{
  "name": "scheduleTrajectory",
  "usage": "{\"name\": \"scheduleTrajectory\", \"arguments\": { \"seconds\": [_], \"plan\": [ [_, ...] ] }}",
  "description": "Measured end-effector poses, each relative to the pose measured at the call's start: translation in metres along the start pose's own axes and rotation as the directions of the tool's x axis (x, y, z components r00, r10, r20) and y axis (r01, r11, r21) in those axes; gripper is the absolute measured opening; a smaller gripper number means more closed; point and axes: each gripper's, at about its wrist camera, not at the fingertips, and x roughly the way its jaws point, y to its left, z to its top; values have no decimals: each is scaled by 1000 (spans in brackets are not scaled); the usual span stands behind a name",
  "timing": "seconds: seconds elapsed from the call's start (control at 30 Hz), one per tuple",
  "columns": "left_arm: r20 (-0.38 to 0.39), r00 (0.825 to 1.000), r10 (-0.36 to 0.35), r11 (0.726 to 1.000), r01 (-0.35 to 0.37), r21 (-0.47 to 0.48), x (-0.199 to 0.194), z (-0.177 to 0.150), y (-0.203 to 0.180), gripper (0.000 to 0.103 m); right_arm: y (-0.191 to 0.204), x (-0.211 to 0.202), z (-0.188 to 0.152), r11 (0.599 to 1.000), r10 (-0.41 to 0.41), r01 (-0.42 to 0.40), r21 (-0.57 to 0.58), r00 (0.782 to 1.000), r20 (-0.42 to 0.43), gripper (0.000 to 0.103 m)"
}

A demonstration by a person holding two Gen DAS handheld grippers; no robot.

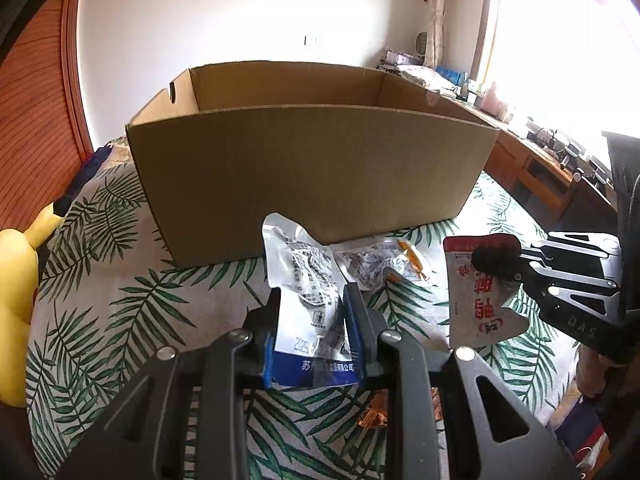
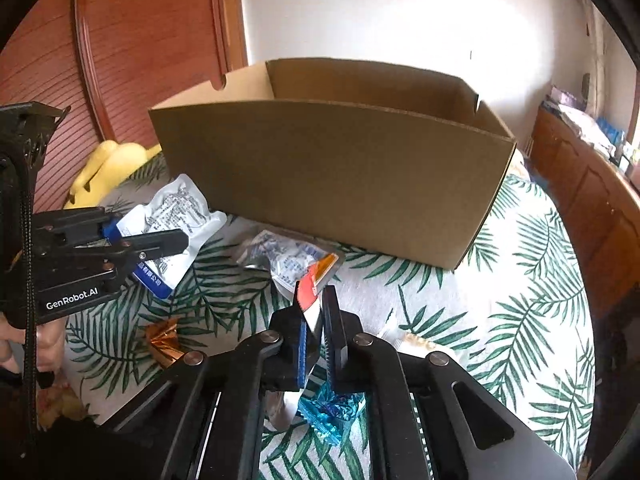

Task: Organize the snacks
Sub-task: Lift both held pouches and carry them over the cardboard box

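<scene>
- The cardboard box [image 1: 312,168] hides its own floor behind its tall near wall.
- The left gripper [image 1: 314,300] pinches a silver-and-blue pouch [image 1: 308,280] in front of the box.
- The right gripper [image 2: 316,300] clamps a red-and-white packet [image 1: 476,292], which shows edge-on in its own view.
- A clear-wrapped snack [image 2: 288,260] lies on the leaf-print cloth [image 1: 120,300] beside the box.
- Wooden panelling [image 2: 120,40] and a bright window [image 1: 560,40] bound the room.

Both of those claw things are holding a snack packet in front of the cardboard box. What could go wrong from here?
The right gripper pinches the red packet only near an edge, so it might slip out. The cardboard box has a tall front wall; a low-carried white packet in the left gripper could catch it. The loose packet below might get knocked.
</scene>
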Motion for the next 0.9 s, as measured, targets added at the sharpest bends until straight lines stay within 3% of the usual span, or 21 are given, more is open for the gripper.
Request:
{"name": "scheduleTrajectory", "arguments": {
  "seconds": [0.9],
  "plan": [
    [134,990,-35,999,32,29,-60,40,-12,26,5,-57,27,997,-36,43,-59,992,117,4]
  ]
}}
